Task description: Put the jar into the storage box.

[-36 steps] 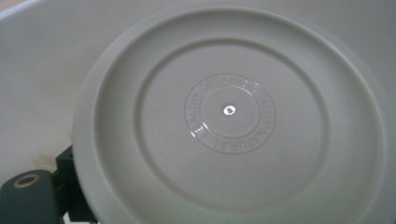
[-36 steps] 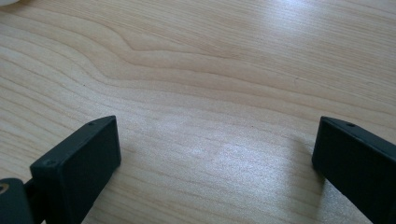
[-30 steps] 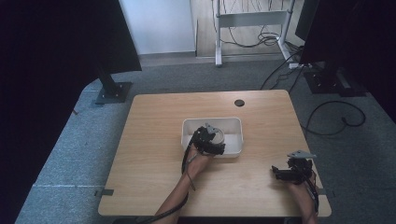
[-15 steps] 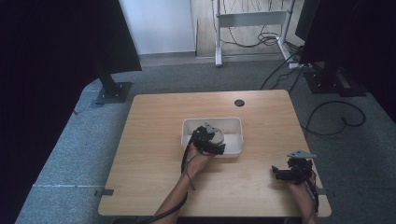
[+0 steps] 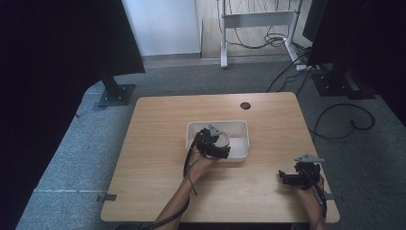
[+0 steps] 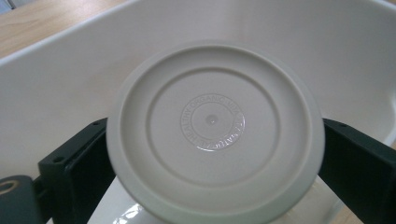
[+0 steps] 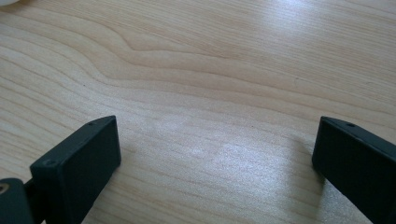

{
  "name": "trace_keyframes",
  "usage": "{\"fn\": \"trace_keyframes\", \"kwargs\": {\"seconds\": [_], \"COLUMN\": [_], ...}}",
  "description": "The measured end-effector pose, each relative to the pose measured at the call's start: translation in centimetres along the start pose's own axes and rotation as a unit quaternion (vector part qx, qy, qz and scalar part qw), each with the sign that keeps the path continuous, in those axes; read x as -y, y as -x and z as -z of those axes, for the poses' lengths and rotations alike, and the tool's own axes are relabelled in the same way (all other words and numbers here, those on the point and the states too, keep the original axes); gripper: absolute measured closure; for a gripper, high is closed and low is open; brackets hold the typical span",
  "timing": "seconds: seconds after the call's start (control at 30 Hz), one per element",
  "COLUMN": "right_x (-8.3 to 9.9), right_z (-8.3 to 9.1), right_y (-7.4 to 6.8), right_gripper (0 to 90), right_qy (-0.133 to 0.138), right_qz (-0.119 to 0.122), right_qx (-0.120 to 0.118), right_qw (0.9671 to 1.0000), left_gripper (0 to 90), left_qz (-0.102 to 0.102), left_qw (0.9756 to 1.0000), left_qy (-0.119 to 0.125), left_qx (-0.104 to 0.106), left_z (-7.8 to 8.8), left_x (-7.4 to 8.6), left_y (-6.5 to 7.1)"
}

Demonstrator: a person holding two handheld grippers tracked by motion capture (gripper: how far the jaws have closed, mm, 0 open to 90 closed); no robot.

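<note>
Left gripper view: left gripper [image 6: 212, 182] jaws clamped on round white lid [image 6: 215, 135], held over white bin [image 5: 239, 128] mid-table. Looks like place or pick step; next likely lower or lift clear. Right gripper [image 7: 215, 163] spread wide, nothing held, near bare table [image 5: 158, 120] front-right.

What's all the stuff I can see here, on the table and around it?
Table: one, light wood, centre of the room.
Tub: one, white, rectangular, mid-table.
Jar: one, off-white round lid facing the camera, over the tub, between the left jaws.
Hole: one, dark, round, near the table's far edge.
Stands: two, black, on grey carpet left and right.
Cables: several, black, on the floor at right.
Left gripper: black, over the tub, closed on the jar.
Right gripper: black, open, low over the table's near right corner.
</note>
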State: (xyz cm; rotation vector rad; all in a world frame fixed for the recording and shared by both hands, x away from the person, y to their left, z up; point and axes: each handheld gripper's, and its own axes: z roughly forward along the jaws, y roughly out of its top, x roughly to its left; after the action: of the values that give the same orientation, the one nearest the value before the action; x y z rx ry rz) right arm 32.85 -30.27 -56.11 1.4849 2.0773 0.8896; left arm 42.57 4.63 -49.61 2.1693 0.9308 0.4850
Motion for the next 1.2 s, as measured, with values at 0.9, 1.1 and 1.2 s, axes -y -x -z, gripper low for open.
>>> {"fn": "trace_keyframes", "kwargs": {"seconds": [0.9,1.1,1.2], "right_x": [0.0,0.0,0.0], "right_z": [0.0,0.0,0.0], "right_y": [0.0,0.0,0.0], "right_gripper": [0.8,0.8,0.8], "right_qy": [0.0,0.0,0.0], "right_qz": [0.0,0.0,0.0], "right_qx": [0.0,0.0,0.0], "right_qw": [1.0,1.0,1.0], "left_gripper": [4.8,5.3,5.4], "left_qz": [-0.013,-0.019,-0.017], "left_qw": [0.9996,0.9993,0.9991], "left_qy": [0.021,0.024,0.03], "left_qx": [0.015,0.021,0.024], "left_z": [3.3,3.9,4.2], "left_x": [0.4,0.8,1.0], "left_y": [-0.1,0.0,0.0]}}
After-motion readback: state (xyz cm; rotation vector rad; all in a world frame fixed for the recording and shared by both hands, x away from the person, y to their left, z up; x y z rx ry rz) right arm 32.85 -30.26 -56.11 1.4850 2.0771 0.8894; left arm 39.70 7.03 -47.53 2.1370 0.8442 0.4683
